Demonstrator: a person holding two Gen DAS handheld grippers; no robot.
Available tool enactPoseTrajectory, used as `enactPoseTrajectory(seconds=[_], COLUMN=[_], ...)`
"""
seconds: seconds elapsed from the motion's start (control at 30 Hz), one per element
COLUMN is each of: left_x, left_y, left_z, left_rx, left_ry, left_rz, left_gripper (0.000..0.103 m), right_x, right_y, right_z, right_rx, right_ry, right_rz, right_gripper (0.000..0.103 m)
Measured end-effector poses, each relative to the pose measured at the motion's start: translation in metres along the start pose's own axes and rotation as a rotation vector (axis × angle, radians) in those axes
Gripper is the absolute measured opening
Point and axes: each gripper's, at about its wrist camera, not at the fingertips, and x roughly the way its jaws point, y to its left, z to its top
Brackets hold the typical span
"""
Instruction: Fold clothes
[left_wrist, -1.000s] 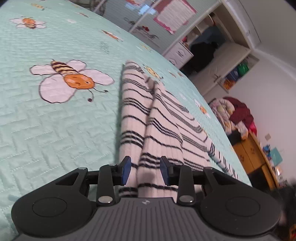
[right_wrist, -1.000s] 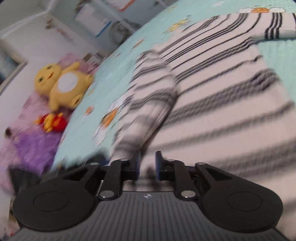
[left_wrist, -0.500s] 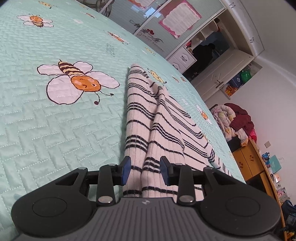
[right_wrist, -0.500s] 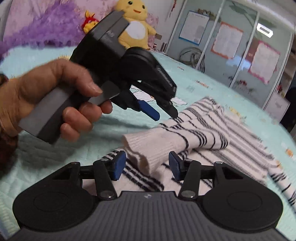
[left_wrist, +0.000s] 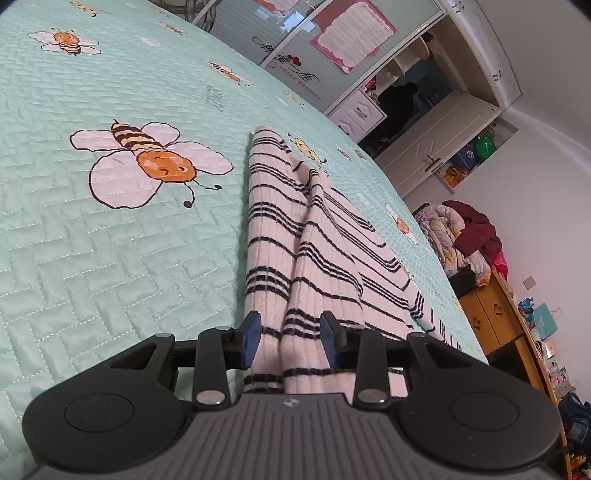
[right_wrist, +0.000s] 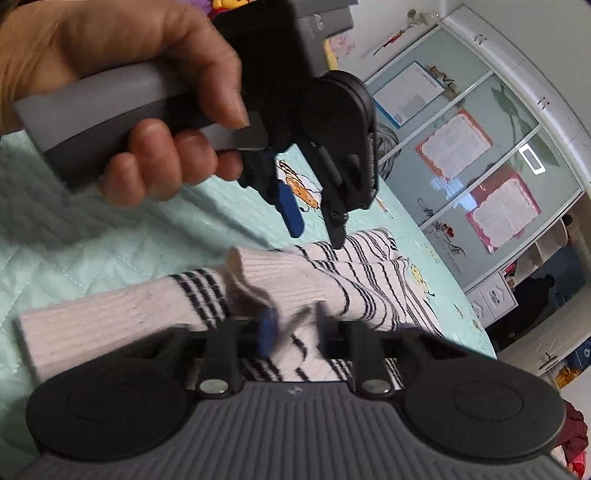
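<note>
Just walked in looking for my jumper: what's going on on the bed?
A person is folding a striped sweater on the bee-print quilt with two handheld grippers. The right gripper has just been closing its jaws and looks shut on a fold of the sleeve, though that spot is blurred. The left gripper, in the person's hand, hovers open above the sweater, touching nothing.

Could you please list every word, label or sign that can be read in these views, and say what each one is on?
"SWEET WEDDING": decal on the sliding wardrobe door, under two red hearts.
Script above those words: stylised, not readable.
Pink-framed notice on the same door: print too small to read.
Orange-framed notice and blue-framed notice: too small to read.
Faint grey writing on the bedspread: too blurred.
</note>
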Motion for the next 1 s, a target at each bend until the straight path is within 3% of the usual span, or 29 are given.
enactPoseTrajectory(seconds=[0.1,0.27,0.33,0.4,0.5,0.57,0.73,0.8,0.87,0.93,1.0], left_x=[-0.002,-0.003,-0.001,0.004,0.015,0.020,0.027,0.028,0.025,0.023,0.023], left_y=[0.004,0.005,0.005,0.005,0.006,0.006,0.012,0.013,0.014,0.014,0.011], left_z=[0.001,0.002,0.001,-0.001,-0.007,-0.011,-0.017,-0.018,-0.016,-0.013,-0.014], left_rx=[-0.016,-0.031,-0.050,-0.094,-0.185,-0.226,-0.248,-0.245,-0.229,-0.203,-0.173], left_ry=[-0.003,0.004,0.019,0.050,0.116,0.143,0.177,0.181,0.169,0.164,0.163], left_rz=[-0.006,-0.038,-0.071,-0.133,-0.268,-0.316,-0.278,-0.250,-0.226,-0.193,-0.167], left_gripper=[0.037,0.037,0.037,0.039,0.039,0.039,0.040,0.040,0.040,0.040,0.040], right_x=[-0.005,0.003,0.004,0.001,-0.011,-0.014,-0.011,-0.009,-0.010,-0.011,-0.011], right_y=[-0.051,-0.177,-0.210,-0.227,-0.224,-0.213,-0.145,-0.106,-0.082,-0.092,-0.109], right_z=[0.012,0.019,0.023,0.034,0.051,0.058,0.041,0.024,0.008,-0.003,-0.014], right_rx=[0.184,0.586,0.663,0.645,0.512,0.391,0.073,-0.046,-0.024,0.185,0.426], right_ry=[0.019,0.133,0.166,0.182,0.170,0.166,0.194,0.247,0.288,0.288,0.278], right_rz=[0.011,0.148,0.181,0.173,0.143,0.132,0.138,0.221,0.345,0.393,0.421], right_gripper=[0.003,0.003,0.003,0.003,0.003,0.003,0.004,0.004,0.006,0.008,0.017])
